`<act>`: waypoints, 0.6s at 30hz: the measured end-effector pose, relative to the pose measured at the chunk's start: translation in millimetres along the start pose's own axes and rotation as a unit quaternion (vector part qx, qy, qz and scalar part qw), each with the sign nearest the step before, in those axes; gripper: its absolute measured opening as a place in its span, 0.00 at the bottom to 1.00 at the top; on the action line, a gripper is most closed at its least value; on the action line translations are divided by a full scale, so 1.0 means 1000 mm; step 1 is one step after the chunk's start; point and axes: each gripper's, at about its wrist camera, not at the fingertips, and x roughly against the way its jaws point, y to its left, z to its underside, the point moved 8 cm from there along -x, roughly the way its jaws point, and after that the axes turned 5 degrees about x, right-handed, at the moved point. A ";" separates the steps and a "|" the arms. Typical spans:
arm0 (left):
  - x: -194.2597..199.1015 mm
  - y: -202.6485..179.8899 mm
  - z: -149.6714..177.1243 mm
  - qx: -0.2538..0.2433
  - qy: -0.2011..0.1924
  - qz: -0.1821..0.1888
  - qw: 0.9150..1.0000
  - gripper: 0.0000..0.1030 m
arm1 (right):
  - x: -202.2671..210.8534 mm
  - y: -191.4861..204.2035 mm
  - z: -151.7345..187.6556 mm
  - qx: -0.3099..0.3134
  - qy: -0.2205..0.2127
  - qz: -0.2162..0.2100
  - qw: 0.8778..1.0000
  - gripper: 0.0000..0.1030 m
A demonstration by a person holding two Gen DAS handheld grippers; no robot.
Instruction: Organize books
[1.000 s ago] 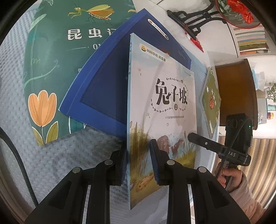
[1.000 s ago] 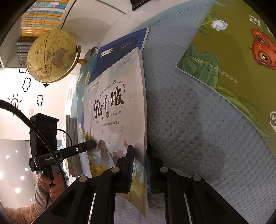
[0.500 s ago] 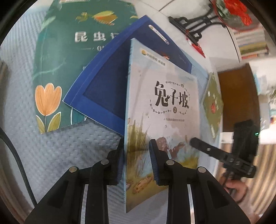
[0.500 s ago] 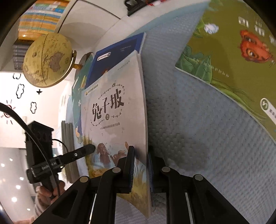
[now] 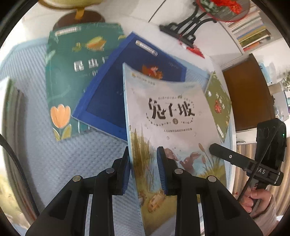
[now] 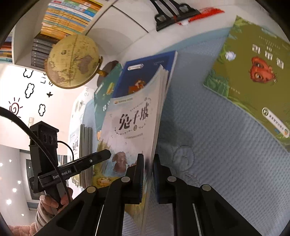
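Note:
A pale picture book (image 5: 172, 112) with black title characters hangs above the blue-grey mat (image 5: 72, 163), held by both grippers. My left gripper (image 5: 144, 170) is shut on its lower left edge. My right gripper (image 6: 148, 172) grips the lower right edge of the same pale book (image 6: 130, 123), its jaws closing with the pages between the pads. The book sags and its pages fan at the top. Below it lie a blue book (image 5: 108, 101) and a dark green book (image 5: 72, 72). An olive book (image 6: 253, 72) lies apart on the mat (image 6: 217, 145).
A globe (image 6: 72, 61) stands behind the books, and a black stand (image 5: 184, 30) with a red ornament sits at the back. Shelves of books (image 6: 68, 16) line the wall. Grey upright volumes (image 6: 85, 150) stand at the mat's left end. A brown cabinet (image 5: 248, 90) is at the right.
Both grippers have risen with the pale book, which now hangs higher over the mat. More of the blue and dark green books and the globe's base show beneath and behind it.

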 end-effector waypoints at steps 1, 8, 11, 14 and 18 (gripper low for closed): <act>0.004 -0.001 -0.001 -0.006 -0.006 -0.003 1.000 0.24 | 0.002 0.003 0.000 0.001 -0.002 -0.002 1.000 0.09; 0.026 -0.005 -0.010 -0.023 -0.023 0.001 0.999 0.24 | 0.021 0.027 -0.004 0.020 -0.020 -0.002 1.000 0.09; 0.034 -0.006 -0.011 -0.029 -0.027 0.007 0.999 0.24 | 0.026 0.037 -0.004 0.031 -0.029 -0.001 0.999 0.09; 0.043 -0.006 -0.012 -0.037 -0.032 0.011 0.999 0.24 | 0.030 0.048 -0.006 0.042 -0.038 -0.002 0.998 0.09; 0.059 -0.003 -0.014 -0.046 -0.047 0.011 0.998 0.24 | 0.035 0.067 -0.008 0.071 -0.050 -0.001 0.996 0.09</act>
